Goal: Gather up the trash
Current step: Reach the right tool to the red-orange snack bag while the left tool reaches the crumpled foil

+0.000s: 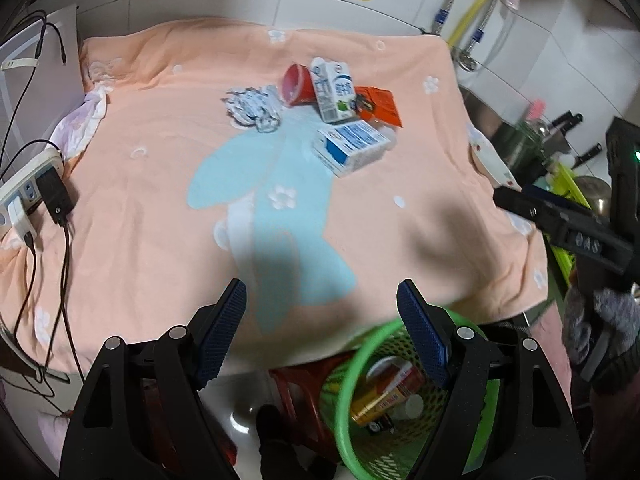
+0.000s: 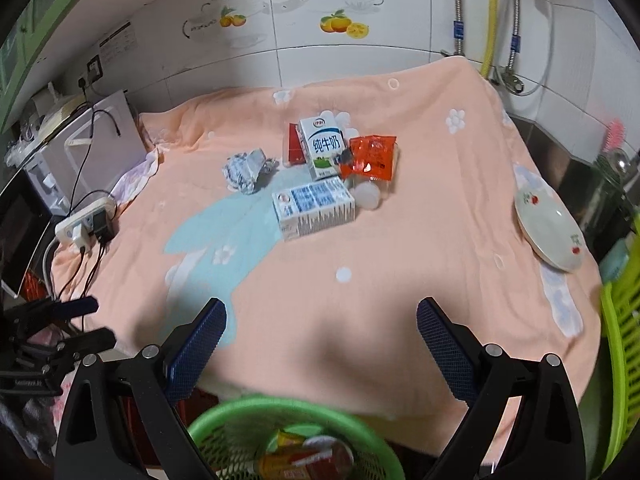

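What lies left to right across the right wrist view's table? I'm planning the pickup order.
Power strip → crumpled paper → lying blue-and-white carton → orange snack packet → plate.

A peach-orange towel with a pale blue rabbit shape [image 2: 420,240] covers the table. Beyond it rises a white tiled wall with orange fruit stickers [image 2: 336,24]. A yellow hose [image 2: 493,12] hangs at far right; a white power strip [image 2: 82,224] lies left.
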Action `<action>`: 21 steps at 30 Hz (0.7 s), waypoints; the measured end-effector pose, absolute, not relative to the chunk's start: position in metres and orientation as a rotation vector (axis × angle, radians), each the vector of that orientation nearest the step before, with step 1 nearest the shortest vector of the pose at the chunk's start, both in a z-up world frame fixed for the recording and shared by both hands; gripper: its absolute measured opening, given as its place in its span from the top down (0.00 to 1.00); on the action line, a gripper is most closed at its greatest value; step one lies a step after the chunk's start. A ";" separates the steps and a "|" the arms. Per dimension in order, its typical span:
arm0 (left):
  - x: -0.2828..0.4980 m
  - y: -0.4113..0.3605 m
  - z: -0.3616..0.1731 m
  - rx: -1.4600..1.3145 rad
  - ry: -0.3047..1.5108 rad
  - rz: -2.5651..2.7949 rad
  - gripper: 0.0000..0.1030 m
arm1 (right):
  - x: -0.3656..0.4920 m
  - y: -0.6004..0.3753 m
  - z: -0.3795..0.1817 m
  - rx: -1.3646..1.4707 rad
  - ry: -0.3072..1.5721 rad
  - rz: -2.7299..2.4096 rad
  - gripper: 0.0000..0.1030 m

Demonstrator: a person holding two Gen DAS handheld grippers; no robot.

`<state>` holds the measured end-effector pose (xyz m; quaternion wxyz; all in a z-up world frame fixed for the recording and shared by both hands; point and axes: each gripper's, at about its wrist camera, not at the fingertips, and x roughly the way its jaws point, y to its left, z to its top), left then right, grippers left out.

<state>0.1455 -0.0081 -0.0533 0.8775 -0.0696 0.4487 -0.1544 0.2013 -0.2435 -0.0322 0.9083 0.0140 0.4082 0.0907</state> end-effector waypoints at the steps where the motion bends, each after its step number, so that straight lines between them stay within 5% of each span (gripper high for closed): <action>1: 0.151 -0.005 -0.054 -0.148 0.938 -0.317 0.26 | 0.210 -0.244 -0.032 0.029 0.843 0.184 0.10; 21: 0.258 0.032 -0.065 -0.156 0.970 -0.283 0.26 | 0.405 -0.268 -0.068 0.026 0.938 0.069 0.13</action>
